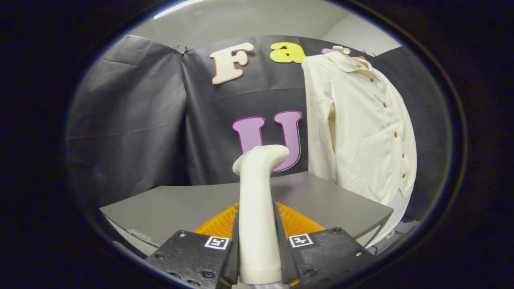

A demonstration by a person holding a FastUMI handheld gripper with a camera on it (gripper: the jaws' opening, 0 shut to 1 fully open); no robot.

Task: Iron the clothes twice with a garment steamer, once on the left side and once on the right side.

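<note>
Gripper (259, 257) fingers pinch a white steamer (259, 200) upright above a grey table (329, 200); a cream shirt (361, 128) hangs beyond.

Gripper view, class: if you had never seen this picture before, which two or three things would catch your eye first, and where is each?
First, the white garment steamer, standing upright between the gripper fingers, which press on its handle from both sides. Next, the cream shirt with small red buttons, hanging beyond the fingers to the right, past the grey table. An orange mat lies on the table just behind the steamer.
</note>
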